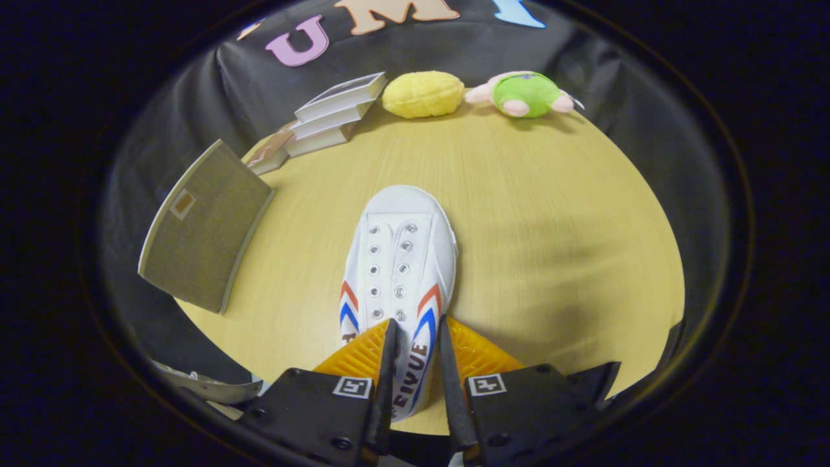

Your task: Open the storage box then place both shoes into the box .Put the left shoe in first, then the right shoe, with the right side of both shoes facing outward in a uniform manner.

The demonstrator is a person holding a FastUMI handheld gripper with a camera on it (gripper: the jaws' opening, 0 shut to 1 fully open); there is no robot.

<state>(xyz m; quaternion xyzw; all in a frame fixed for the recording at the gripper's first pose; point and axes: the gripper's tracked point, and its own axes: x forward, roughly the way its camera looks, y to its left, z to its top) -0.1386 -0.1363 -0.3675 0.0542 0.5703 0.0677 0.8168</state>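
The gripper (415, 327) is clamped on the shoe (397, 272), both fingers pressing the tongue and heel end between them, likely so it hangs toe-forward for carrying. The shoe is white canvas with empty eyelets and red and blue stripes, its toe pointing far across the wooden table (557, 214). To the left stands a grey box lid (204, 227); far off lie stacked books (331, 117), a yellow plush (423, 95) and a green plush (524, 95).

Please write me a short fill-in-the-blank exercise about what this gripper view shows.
1. The gripper is shut on the rear side wall of a white ____.
2. The shoe's toe points away, toward the ____ plush cushion.
3. Beside that cushion lies a ____ plush toy.
4. Books are ____ left of the cushion.

Missing: shoe; yellow; green; stacked
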